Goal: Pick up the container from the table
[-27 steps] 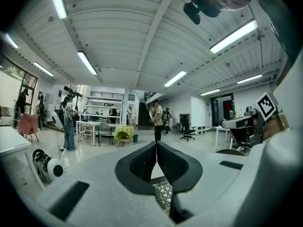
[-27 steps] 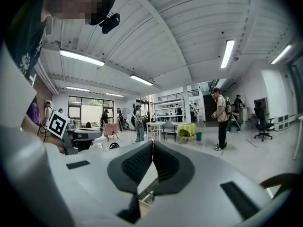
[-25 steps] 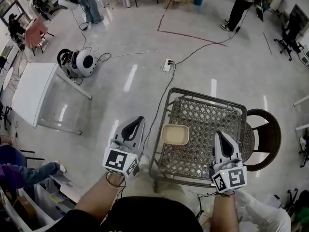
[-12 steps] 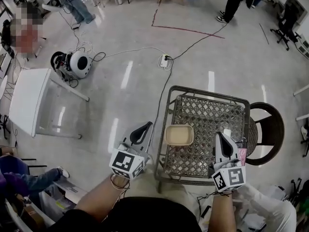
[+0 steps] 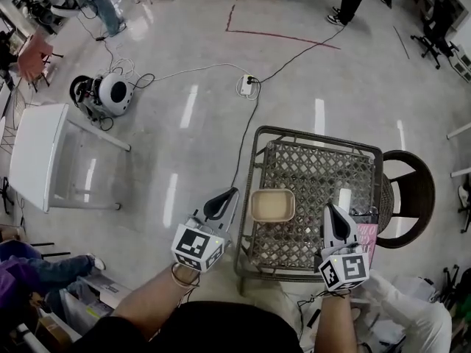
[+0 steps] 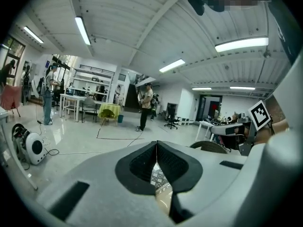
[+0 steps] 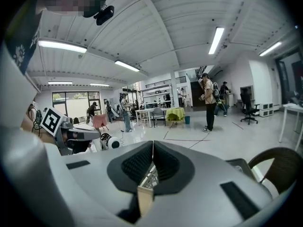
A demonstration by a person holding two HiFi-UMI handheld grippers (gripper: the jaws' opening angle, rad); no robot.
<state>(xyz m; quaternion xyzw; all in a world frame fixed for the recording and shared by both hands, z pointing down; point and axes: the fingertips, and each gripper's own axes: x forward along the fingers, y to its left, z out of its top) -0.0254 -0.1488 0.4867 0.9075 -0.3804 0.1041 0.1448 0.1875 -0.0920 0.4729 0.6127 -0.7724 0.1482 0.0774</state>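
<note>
Head view looks steeply down on a lattice-topped table (image 5: 316, 134) with a shallow beige container (image 5: 272, 205) lying on its left side, close to the near edge. The container sits open side up and looks empty (its inside is plain beige). The left gripper (image 5: 223, 197) hangs just outside the table's left rim, near the container but not touching it. The right gripper (image 5: 328, 210) is over the near right part of the tabletop, a little further from the container, which lies between the two. Left gripper view shows that gripper's jaws pressed together at the tips with nothing between them; the right gripper view shows the same for its jaws. A dark round chair (image 5: 416, 190) stands against the table's right side. Across the shiny floor are a white table (image 5: 37, 149), a round white machine (image 5: 112, 94) and a power strip (image 5: 245, 87) on a cable.
</note>
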